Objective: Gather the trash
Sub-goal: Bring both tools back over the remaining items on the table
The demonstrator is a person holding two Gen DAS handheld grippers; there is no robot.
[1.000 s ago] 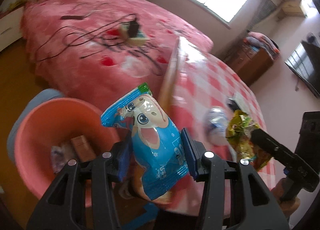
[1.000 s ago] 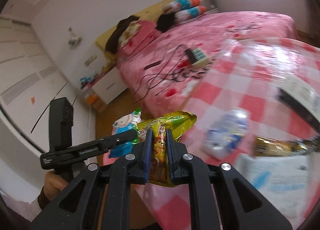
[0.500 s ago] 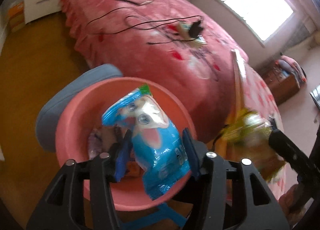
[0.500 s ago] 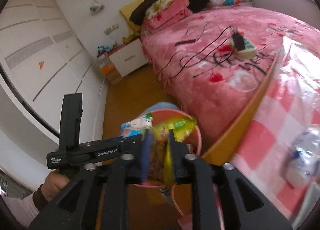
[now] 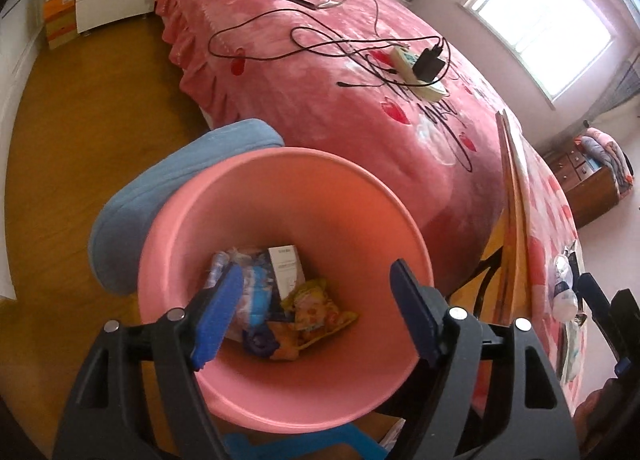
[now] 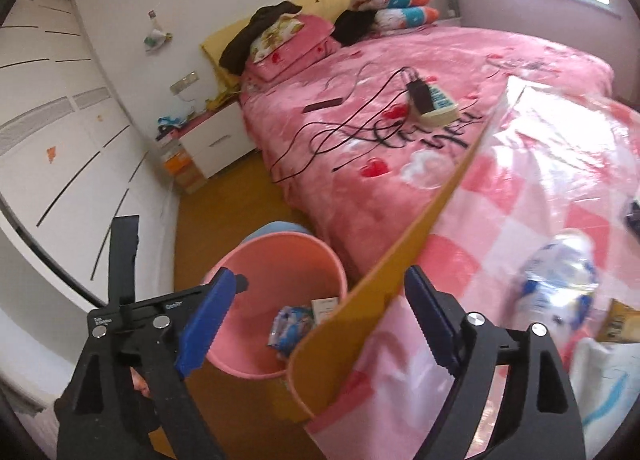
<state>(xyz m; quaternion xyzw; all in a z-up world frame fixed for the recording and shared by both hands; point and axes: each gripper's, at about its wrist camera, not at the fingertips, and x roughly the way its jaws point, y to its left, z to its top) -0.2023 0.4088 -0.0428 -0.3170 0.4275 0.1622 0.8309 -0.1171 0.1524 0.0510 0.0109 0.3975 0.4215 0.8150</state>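
A pink bin point(image 5: 256, 195) stands on the floor beside the table; it also shows in the right wrist view point(image 6: 256, 260). Inside lie a blue wrapper point(image 5: 256, 296), a yellow wrapper point(image 5: 316, 308) and a small white box point(image 5: 285, 266). My left gripper point(image 5: 316, 312) is open and empty, right above the bin. My right gripper point(image 6: 316, 320) is open and empty over the table's edge point(image 6: 400, 252). A crumpled clear plastic bottle point(image 6: 560, 280) lies on the checked tablecloth to its right; it also shows in the left wrist view point(image 5: 564, 292).
A pink bed point(image 5: 340, 71) with cables and a power strip point(image 5: 420, 71) stands behind the bin. A blue cushion point(image 5: 160, 195) lies behind the bin. A white nightstand point(image 6: 216, 139) and wardrobe line the wall. Wooden floor lies to the left.
Both grippers carried their wrappers from the table to the bin and opened. The blue and yellow wrappers now lie in the bin. The right gripper has moved back toward the table.
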